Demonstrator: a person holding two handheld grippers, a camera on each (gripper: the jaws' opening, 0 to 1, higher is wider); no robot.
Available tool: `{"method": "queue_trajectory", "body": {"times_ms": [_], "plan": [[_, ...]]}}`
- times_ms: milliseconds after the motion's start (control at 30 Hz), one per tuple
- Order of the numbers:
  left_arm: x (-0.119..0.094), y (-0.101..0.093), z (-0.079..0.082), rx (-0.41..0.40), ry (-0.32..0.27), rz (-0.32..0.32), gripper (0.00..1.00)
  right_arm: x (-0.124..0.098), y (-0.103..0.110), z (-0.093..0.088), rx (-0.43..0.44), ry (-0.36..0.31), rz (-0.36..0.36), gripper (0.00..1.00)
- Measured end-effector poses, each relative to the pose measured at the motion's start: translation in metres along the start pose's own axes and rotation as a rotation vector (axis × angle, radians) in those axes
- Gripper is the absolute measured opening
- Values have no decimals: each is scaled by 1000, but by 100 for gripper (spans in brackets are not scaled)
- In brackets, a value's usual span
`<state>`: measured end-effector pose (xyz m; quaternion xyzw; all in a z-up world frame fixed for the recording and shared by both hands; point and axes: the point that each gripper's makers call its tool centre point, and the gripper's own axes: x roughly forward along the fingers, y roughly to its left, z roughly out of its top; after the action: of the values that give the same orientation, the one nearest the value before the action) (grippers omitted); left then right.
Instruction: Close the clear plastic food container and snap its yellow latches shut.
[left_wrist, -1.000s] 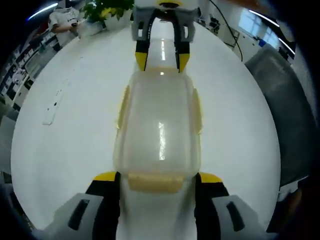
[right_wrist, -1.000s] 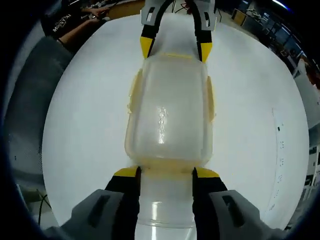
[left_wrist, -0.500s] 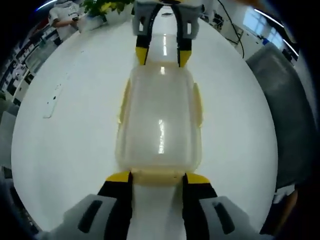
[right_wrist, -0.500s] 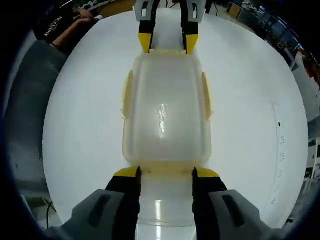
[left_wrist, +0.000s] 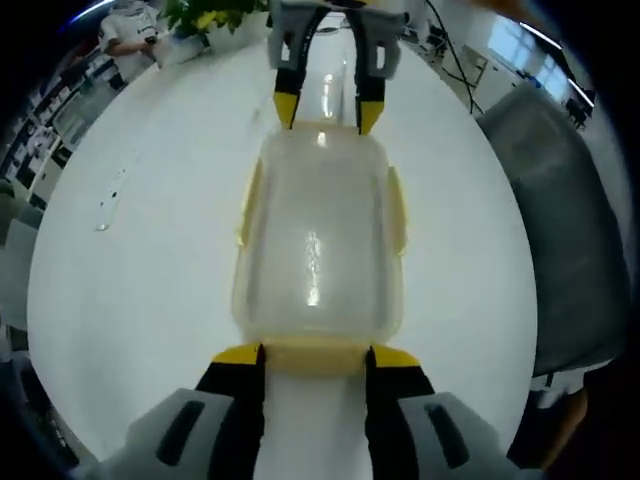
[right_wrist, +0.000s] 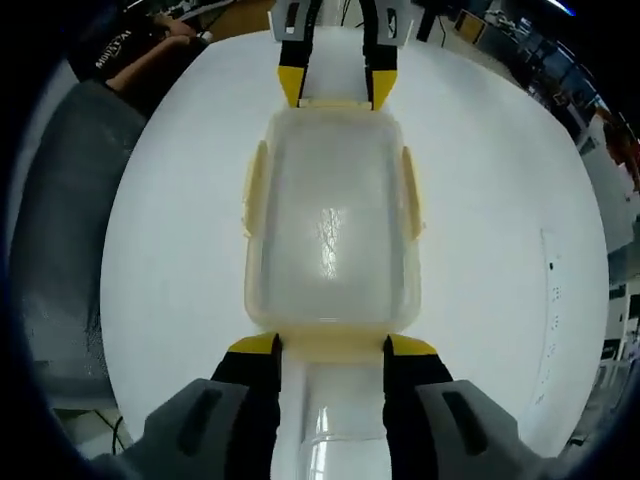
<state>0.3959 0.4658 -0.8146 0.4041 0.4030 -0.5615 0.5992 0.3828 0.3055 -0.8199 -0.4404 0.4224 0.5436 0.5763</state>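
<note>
White lettering runs across a dark shirt (right_wrist: 128, 48) beyond the white table (right_wrist: 520, 180). It is too blurred to read.

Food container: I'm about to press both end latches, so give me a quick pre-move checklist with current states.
1. Lid seated on food container: ok, looks flat.
2. Left gripper straddles near end latch: ok.
3. Right gripper straddles opposite end latch: ok.
4. Side latches snapped: cannot tell.
5. End latches clicked: cannot tell.
6. Container flat on white table: ok.

latch (left_wrist: 312, 357) grip unclear — plant (left_wrist: 205, 14) cut off
</note>
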Motion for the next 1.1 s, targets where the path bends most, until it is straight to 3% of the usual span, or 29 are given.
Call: {"method": "queue_trajectory", "body": {"times_ms": [400, 600, 867, 1100], "plan": [[-44, -28, 18, 17, -23, 54, 34, -54, 26, 9, -13, -46, -45, 37], [-66, -36, 39, 10, -7, 104, 34, -84, 29, 5, -51, -60, -91, 37], [-85, -37, 76, 24, -9, 140, 34, -117, 30, -16, -60, -75, -121, 37], [-79, -29, 116, 58, -11, 156, 34, -139, 26, -51, -45, -73, -154, 37]]}}
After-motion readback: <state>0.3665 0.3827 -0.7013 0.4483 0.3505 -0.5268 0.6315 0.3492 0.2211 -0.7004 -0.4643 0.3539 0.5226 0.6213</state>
